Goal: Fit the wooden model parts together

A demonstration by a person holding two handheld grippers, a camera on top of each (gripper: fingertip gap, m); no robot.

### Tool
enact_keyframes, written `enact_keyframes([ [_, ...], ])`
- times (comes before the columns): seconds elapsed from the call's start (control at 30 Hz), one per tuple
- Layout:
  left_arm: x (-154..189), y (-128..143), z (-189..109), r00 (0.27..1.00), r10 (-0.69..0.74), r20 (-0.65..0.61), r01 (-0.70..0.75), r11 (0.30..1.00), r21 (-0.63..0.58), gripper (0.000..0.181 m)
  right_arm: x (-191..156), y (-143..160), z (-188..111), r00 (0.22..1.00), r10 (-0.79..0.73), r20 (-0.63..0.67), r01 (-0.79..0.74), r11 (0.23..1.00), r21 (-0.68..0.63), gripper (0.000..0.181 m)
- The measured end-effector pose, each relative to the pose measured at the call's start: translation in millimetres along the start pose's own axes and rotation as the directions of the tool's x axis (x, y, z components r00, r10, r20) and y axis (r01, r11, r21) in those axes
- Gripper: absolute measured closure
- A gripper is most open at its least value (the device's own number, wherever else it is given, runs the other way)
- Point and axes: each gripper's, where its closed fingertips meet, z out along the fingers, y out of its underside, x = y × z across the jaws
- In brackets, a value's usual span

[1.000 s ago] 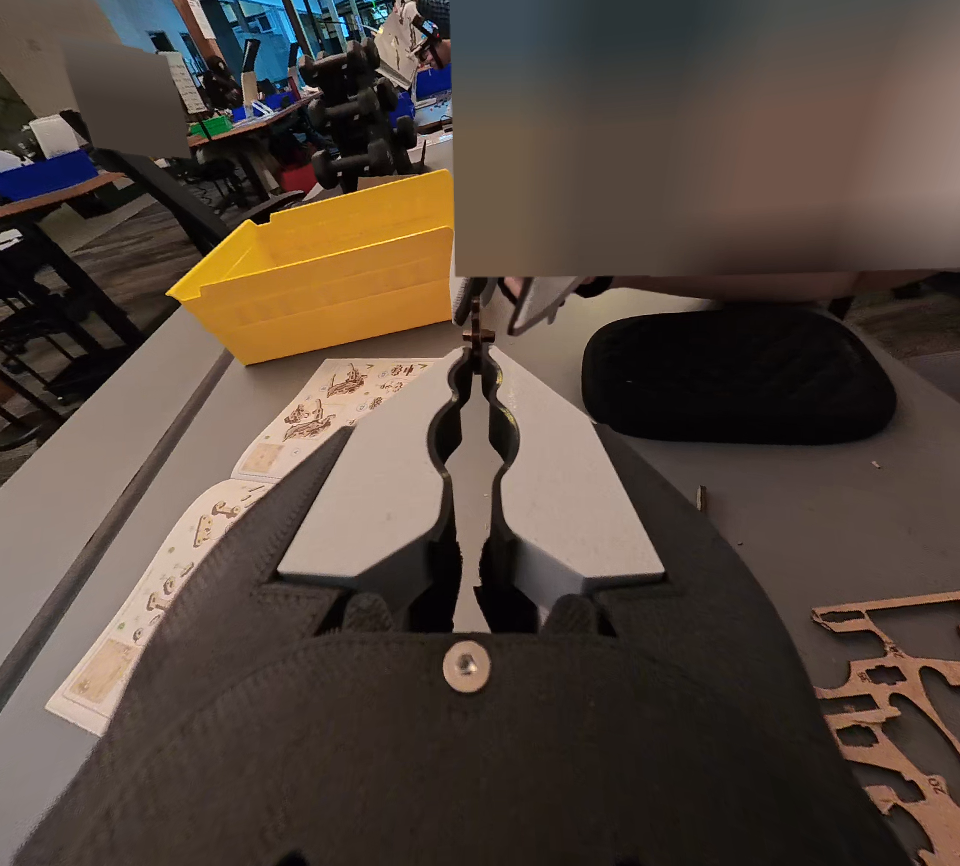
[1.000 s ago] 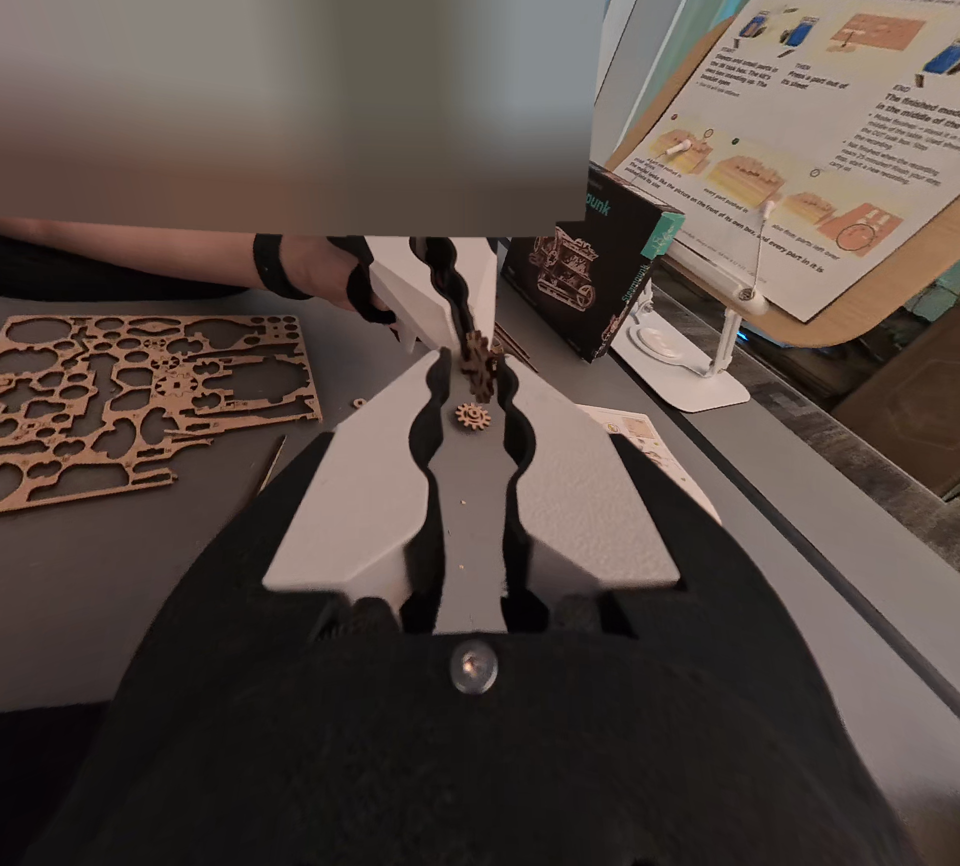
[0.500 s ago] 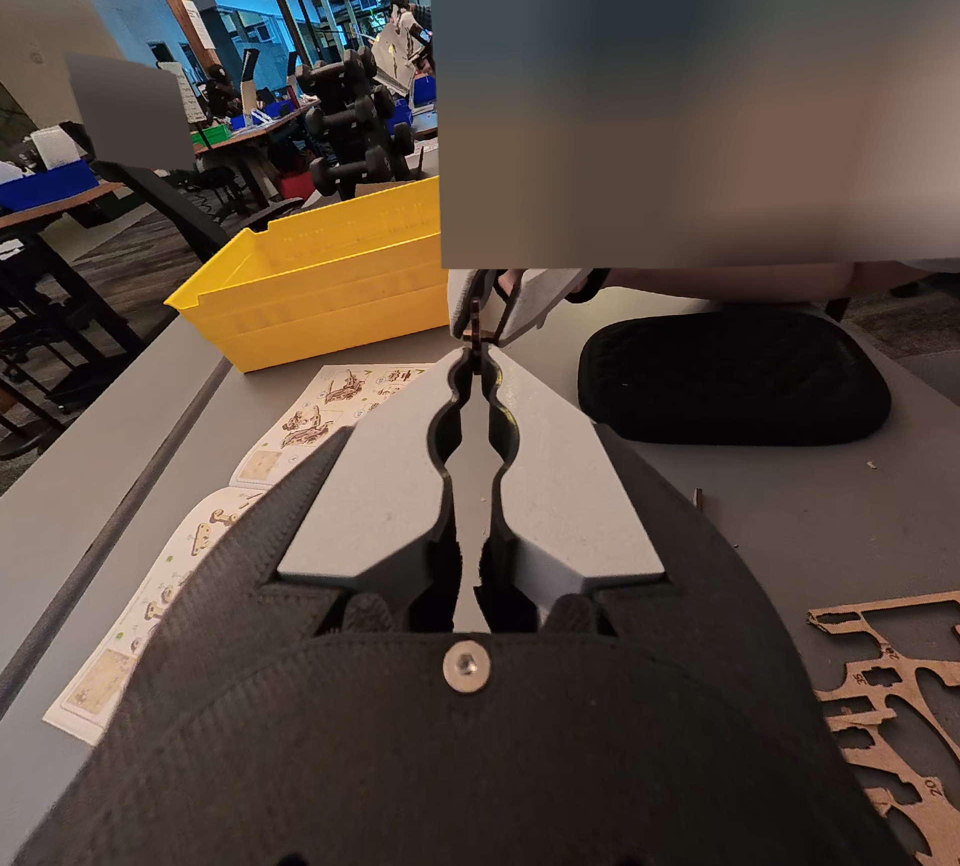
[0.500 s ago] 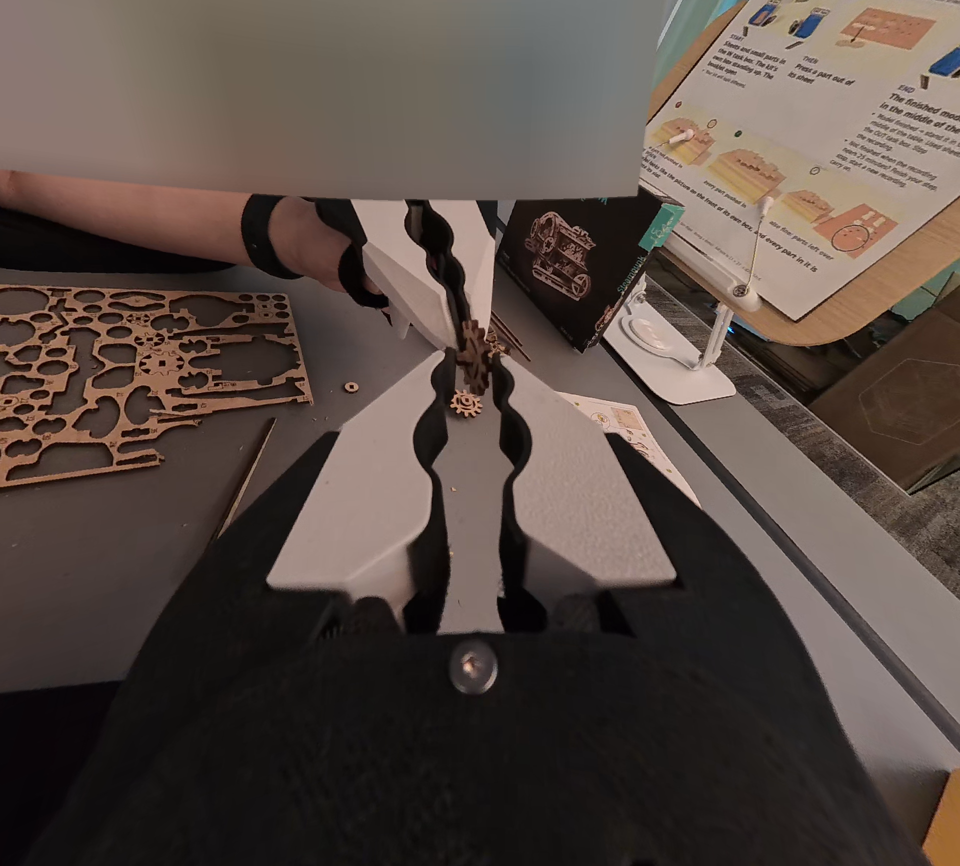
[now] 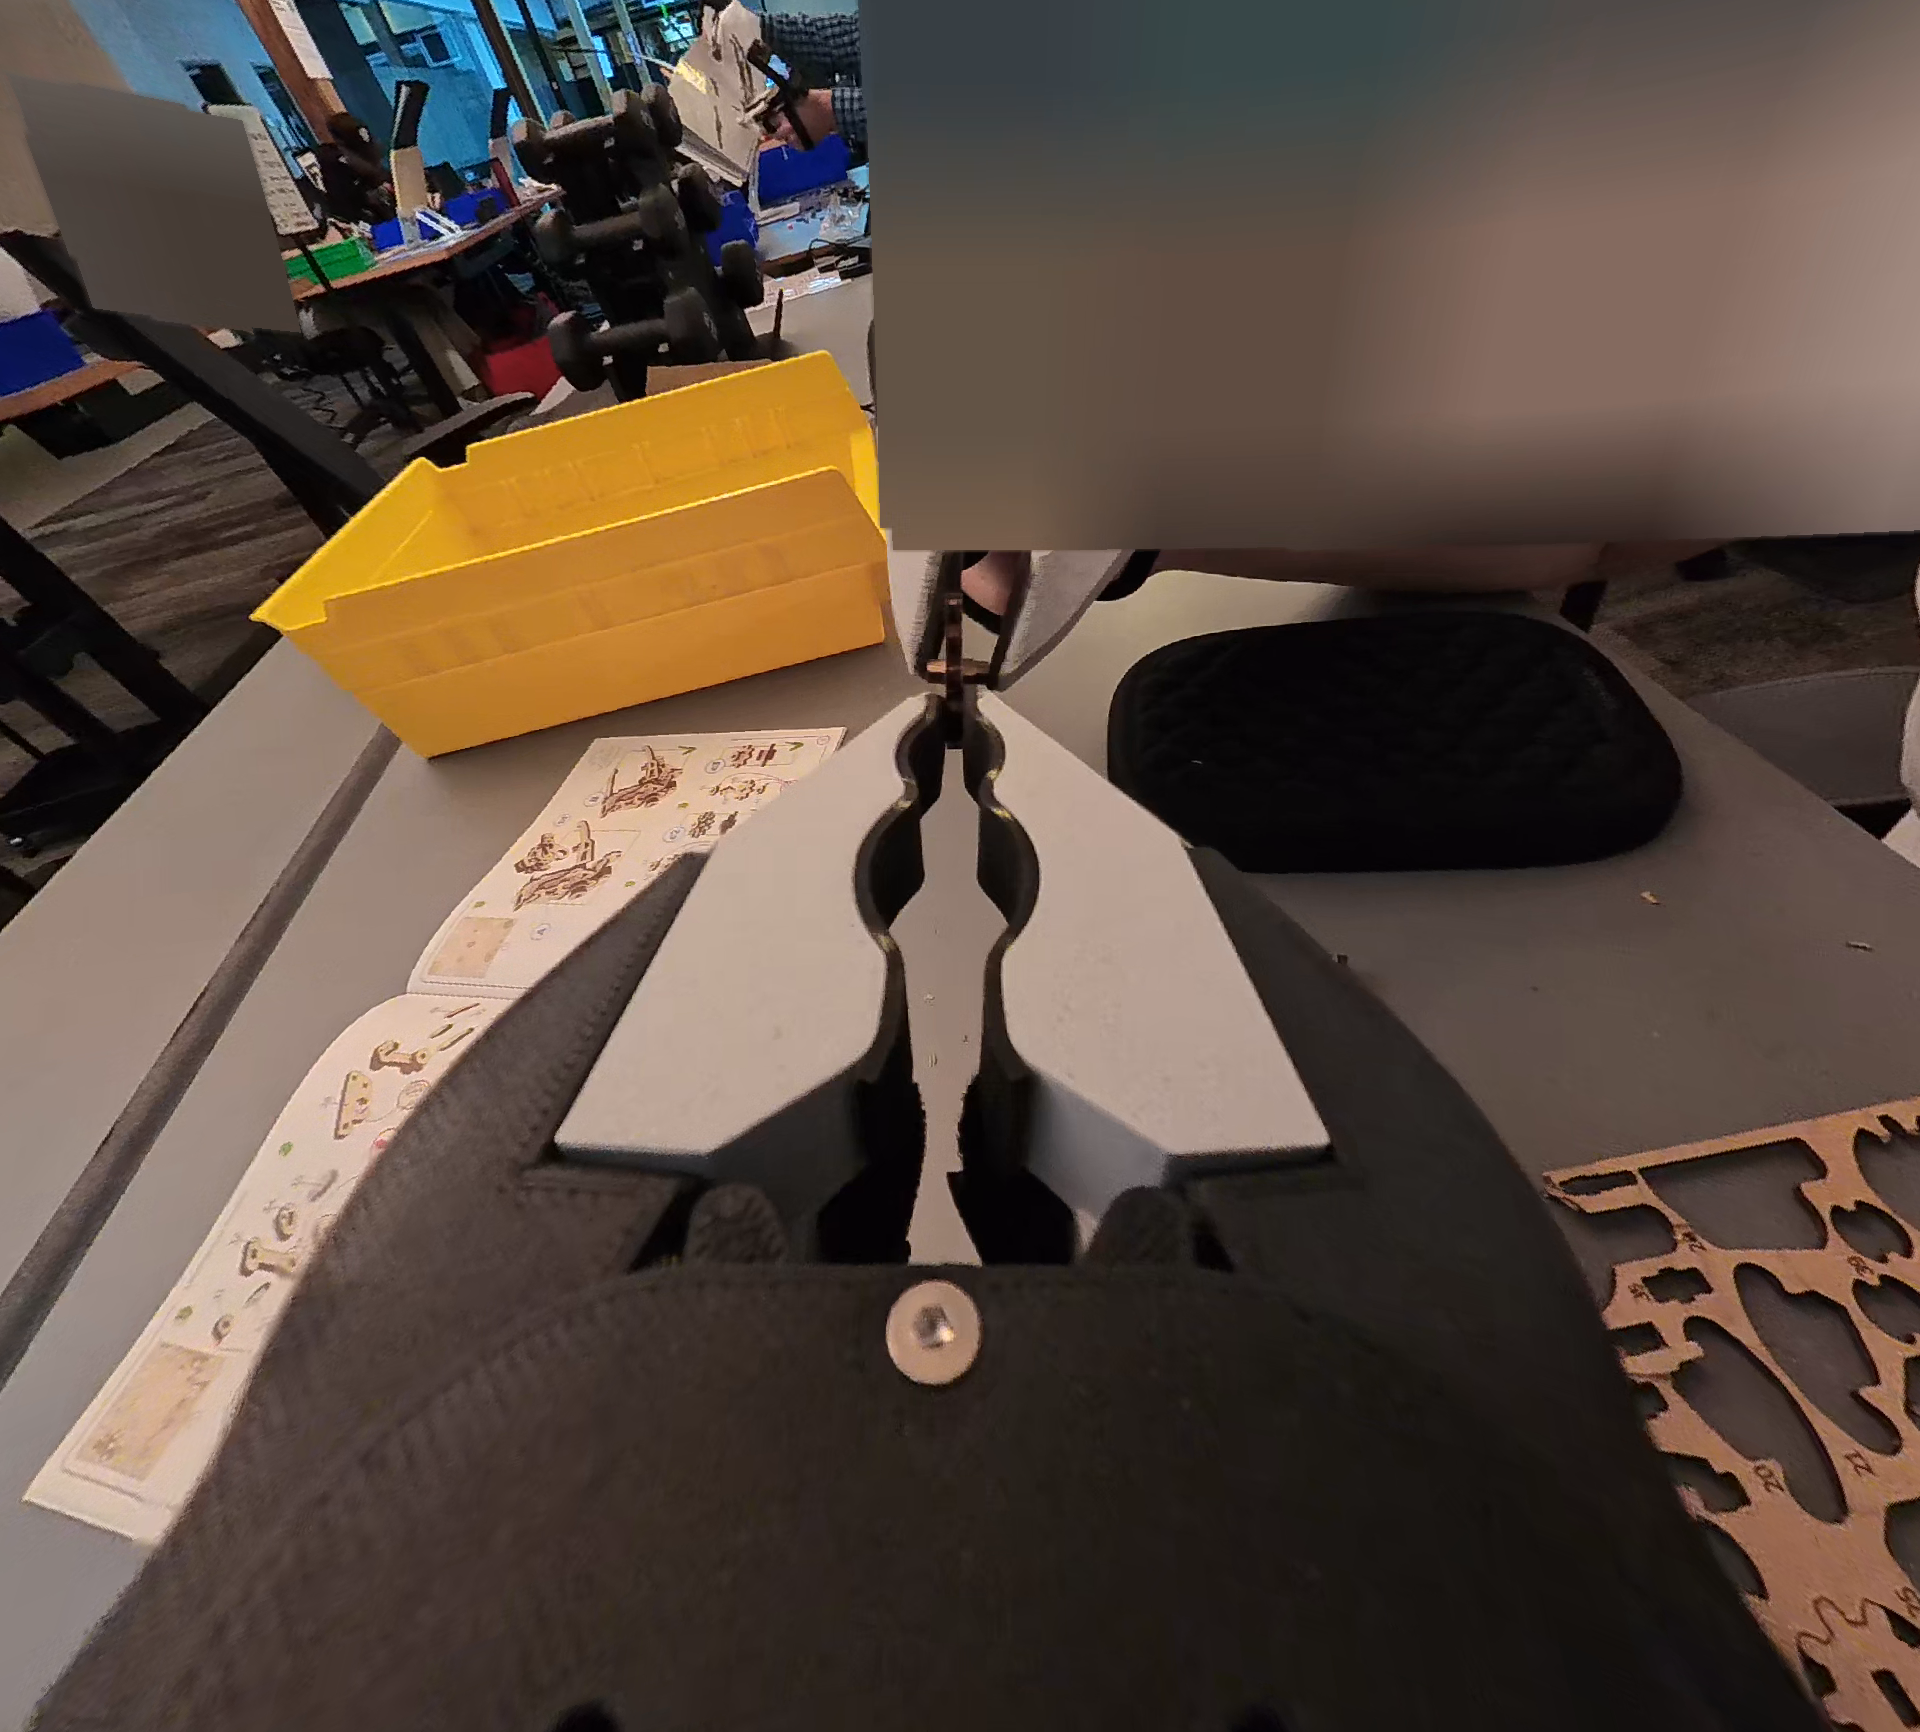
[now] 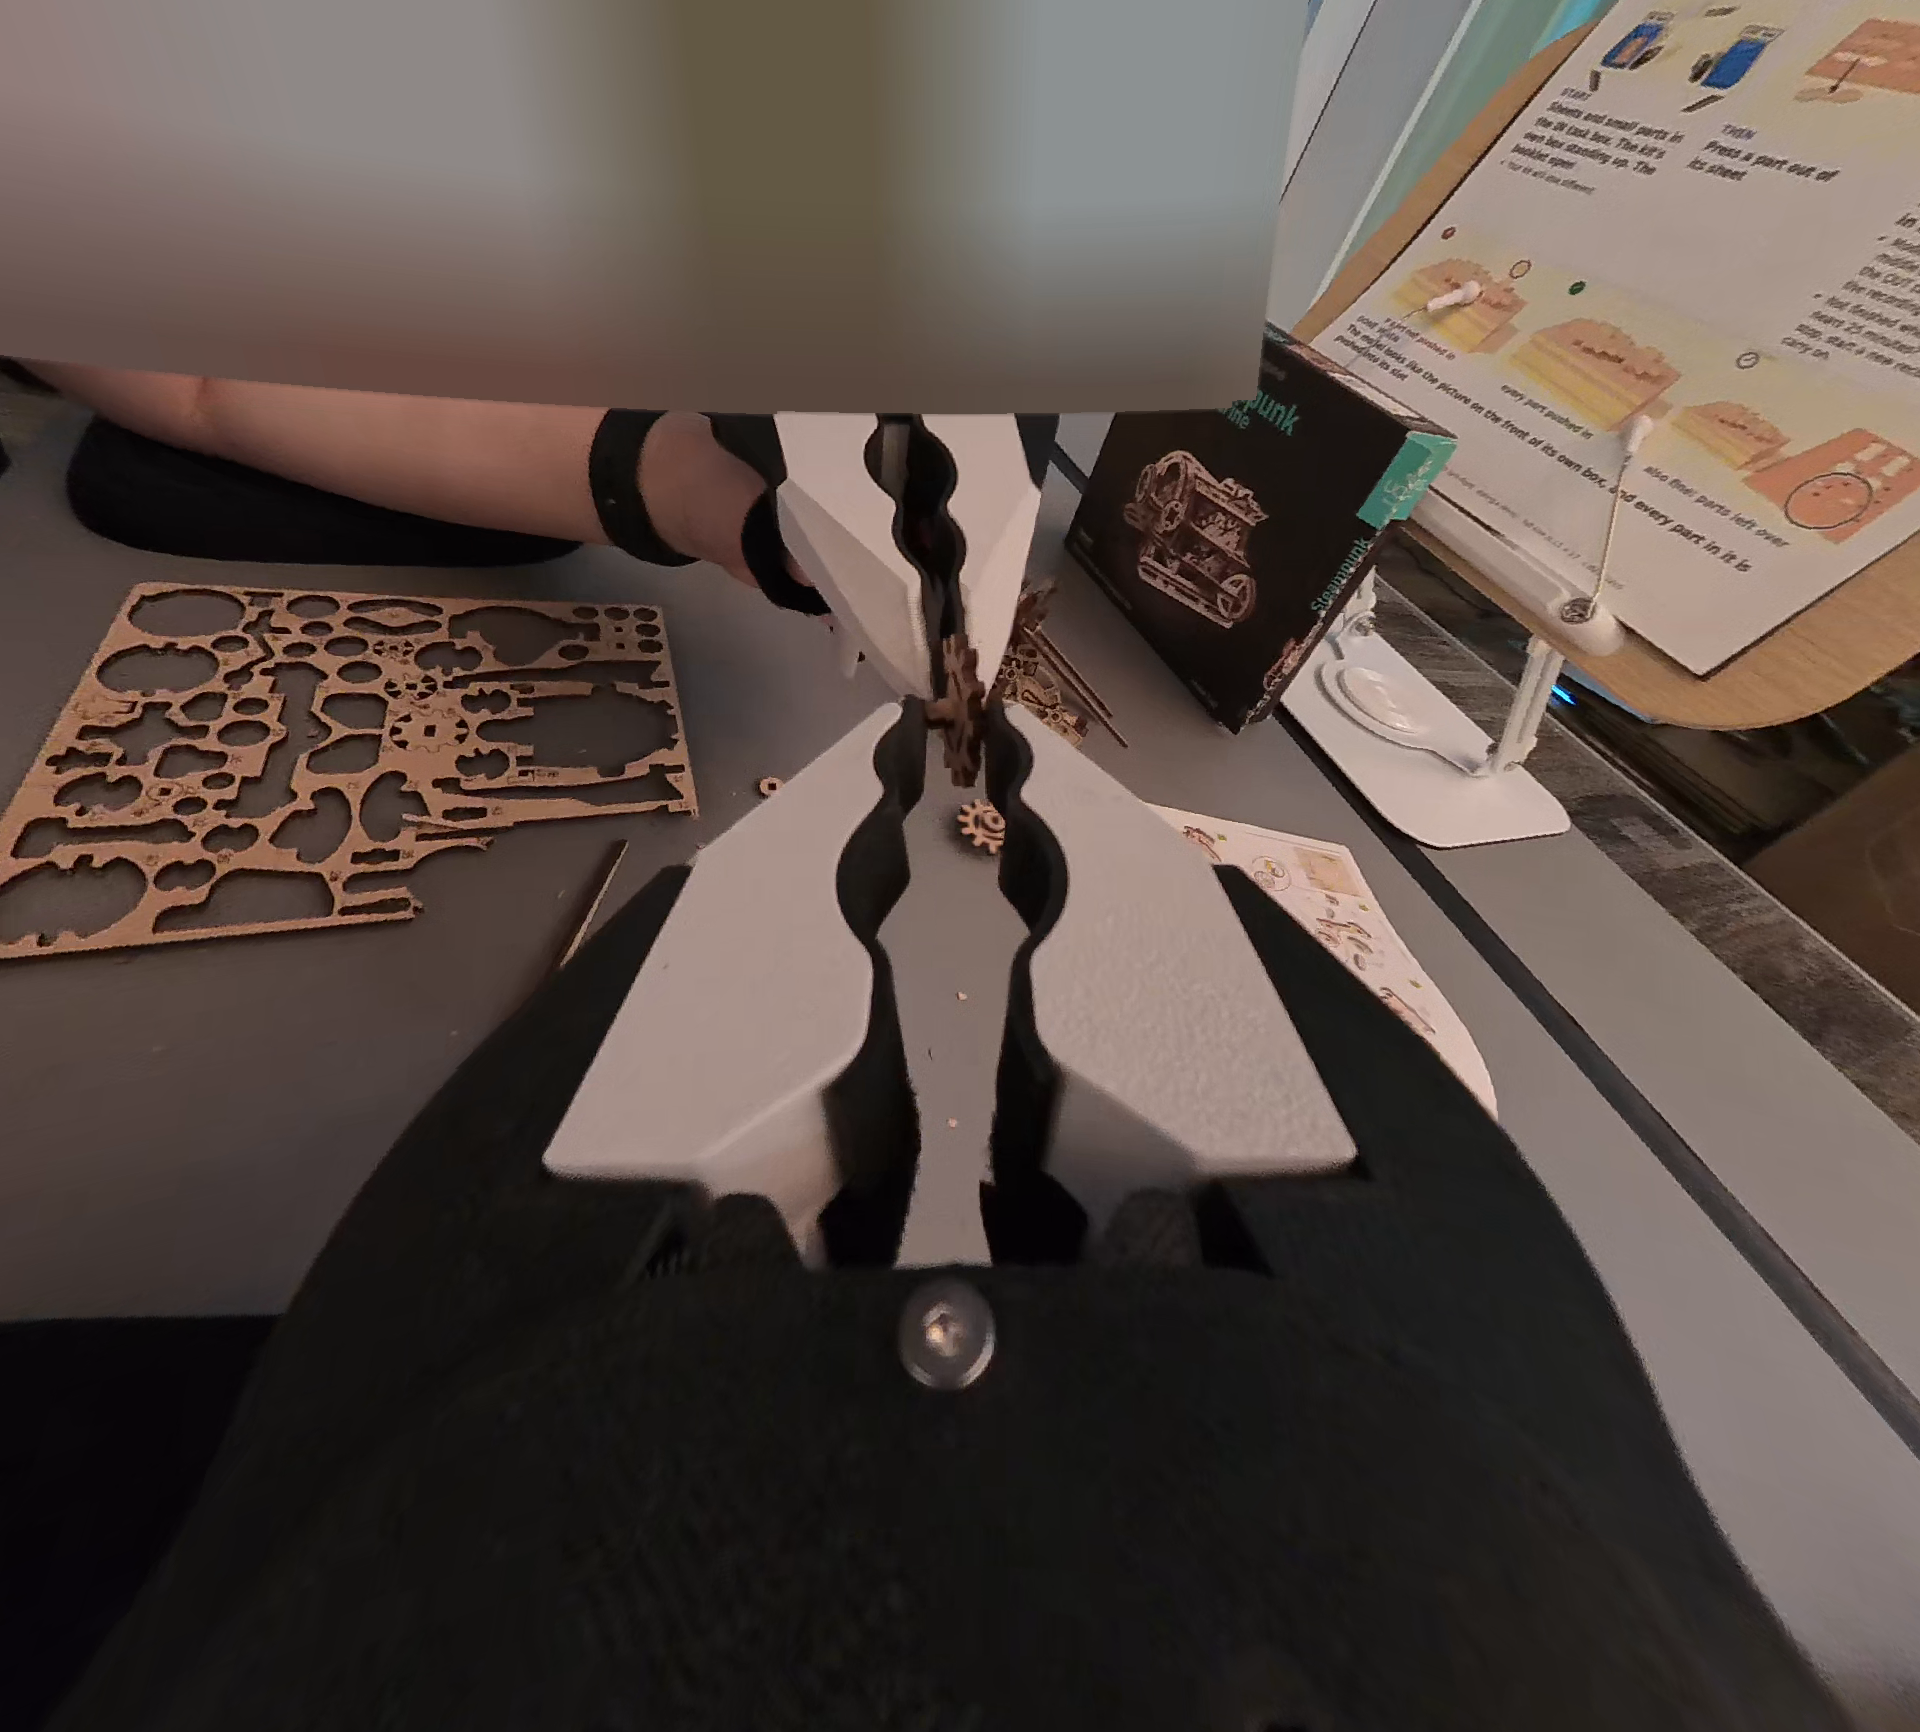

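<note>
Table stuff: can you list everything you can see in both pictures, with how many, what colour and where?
Bin: one, yellow, far left part of the table.
Instruction booklet: one, white with drawings, open flat in front of the bin.
Pad: one, black, far side of the table.
Punched-out sheet: one, light brown wood, flat on the table.
Kit box: one, black, standing upright at the table's edge.
Instruction board: one, white page on a white stand, beyond the box.
Loose gear: one, pale wood, lying on the table.
Wooden parts: small brown pieces, held where the two grippers' tips meet.
Left gripper: grey fingers, shut on the parts.
Right gripper: grey fingers, shut on the parts.
</note>
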Motion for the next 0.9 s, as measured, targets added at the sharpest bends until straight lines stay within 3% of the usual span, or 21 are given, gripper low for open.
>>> enact_keyframes([
  [0.47, 6, -6, -2, 0.979, 0.196, 0.054, -0.195, 0.98, -0.035, 0.181, -4, -7, -1, 0.983, -0.175, -0.061, 0.177, 0.984, 0.017, 0.172],
  [0.73, 6, -13, -4, 0.967, 0.24, 0.089, -0.238, 0.971, -0.033, 0.181, -4, -14, -2, 0.976, -0.193, -0.097, 0.197, 0.98, 0.029, 0.172],
  [0.9, 1, -9, -4, 0.97, 0.225, 0.096, -0.22, 0.974, -0.059, 0.181, 1, -9, 0, 0.988, -0.122, -0.091, 0.126, 0.991, 0.041, 0.171],
])
